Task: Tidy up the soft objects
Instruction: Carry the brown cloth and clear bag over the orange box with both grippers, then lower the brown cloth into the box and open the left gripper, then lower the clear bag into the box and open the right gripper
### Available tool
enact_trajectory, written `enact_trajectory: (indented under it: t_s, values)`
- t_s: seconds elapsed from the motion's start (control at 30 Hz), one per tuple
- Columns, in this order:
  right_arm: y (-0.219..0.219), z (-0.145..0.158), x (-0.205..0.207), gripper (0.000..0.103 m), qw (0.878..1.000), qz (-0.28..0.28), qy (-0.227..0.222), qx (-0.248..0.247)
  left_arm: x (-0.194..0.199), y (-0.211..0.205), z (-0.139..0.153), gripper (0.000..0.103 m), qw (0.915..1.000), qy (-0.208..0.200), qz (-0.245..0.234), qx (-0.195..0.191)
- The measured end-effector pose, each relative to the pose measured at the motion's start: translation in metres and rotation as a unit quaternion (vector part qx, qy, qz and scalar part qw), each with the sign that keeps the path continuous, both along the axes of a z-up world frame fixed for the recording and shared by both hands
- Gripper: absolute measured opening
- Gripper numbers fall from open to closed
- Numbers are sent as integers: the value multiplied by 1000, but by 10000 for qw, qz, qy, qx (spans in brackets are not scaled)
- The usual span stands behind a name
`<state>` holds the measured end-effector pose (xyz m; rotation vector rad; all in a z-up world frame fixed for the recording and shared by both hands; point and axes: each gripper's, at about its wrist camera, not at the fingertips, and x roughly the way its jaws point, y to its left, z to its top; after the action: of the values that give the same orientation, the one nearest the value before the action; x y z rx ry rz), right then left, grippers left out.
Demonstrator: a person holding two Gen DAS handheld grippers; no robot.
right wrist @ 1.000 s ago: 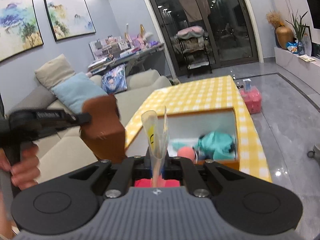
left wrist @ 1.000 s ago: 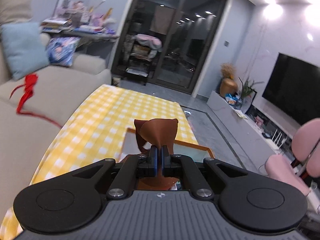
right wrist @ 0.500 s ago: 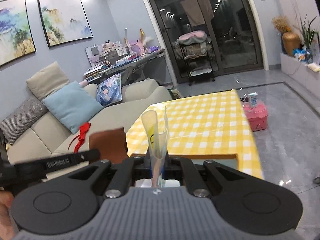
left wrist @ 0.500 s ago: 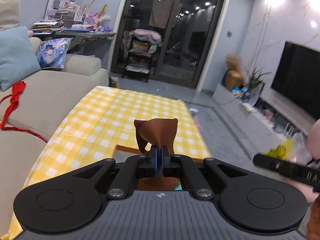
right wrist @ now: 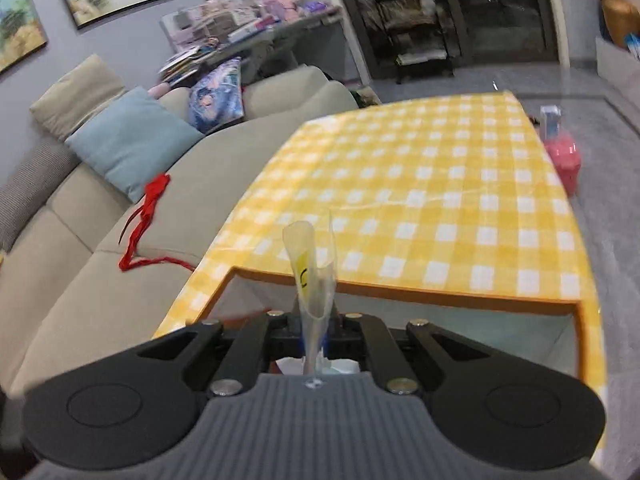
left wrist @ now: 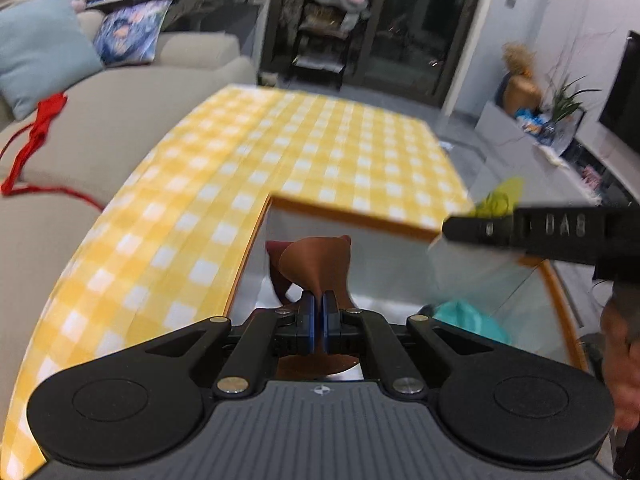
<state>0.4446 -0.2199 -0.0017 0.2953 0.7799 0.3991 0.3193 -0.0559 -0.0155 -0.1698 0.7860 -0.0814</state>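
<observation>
Two grippers carried soft items down toward the orange-rimmed bin set in a yellow checked tabletop (right wrist: 440, 184).

Left gripper (left wrist: 319, 322), jaws clamped on a floppy brown cloth (left wrist: 316, 264), had dropped over the bin (left wrist: 352, 220); right gripper (right wrist: 316, 336), pinching a clear plastic pouch (right wrist: 310, 268), had swung alongside, suggesting both items were nearly ready for release.

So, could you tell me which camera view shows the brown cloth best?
The left wrist view: the brown cloth sits centred there, pinched between the shut fingers of the left gripper above the open box. The right wrist view shows nothing of it; there the right gripper holds a clear plastic bag.
</observation>
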Motion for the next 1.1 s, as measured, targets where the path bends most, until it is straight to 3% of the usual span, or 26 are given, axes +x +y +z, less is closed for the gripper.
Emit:
enact_trajectory:
  t_s: [0.1, 0.3, 0.53, 0.83, 1.1]
  values:
    - [3, -6, 13, 4, 9999, -102, 71, 120, 1, 1, -10, 4, 9996, 226, 48, -132]
    - [15, -12, 29, 4, 9997, -37, 209, -90, 6, -7, -22, 4, 9973, 687, 233, 62]
    - [25, -23, 32, 4, 9984, -69, 284, -489, 9, -8, -27, 16, 9956, 811, 438, 160]
    - [44, -27, 36, 4, 9967, 3, 299, -756, 6, -8, -26, 65, 9952, 820, 366, -379]
    - [50, -35, 39, 6, 9952, -68, 425, -882, -4, 11, -14, 79, 9889, 766, 78, -1273]
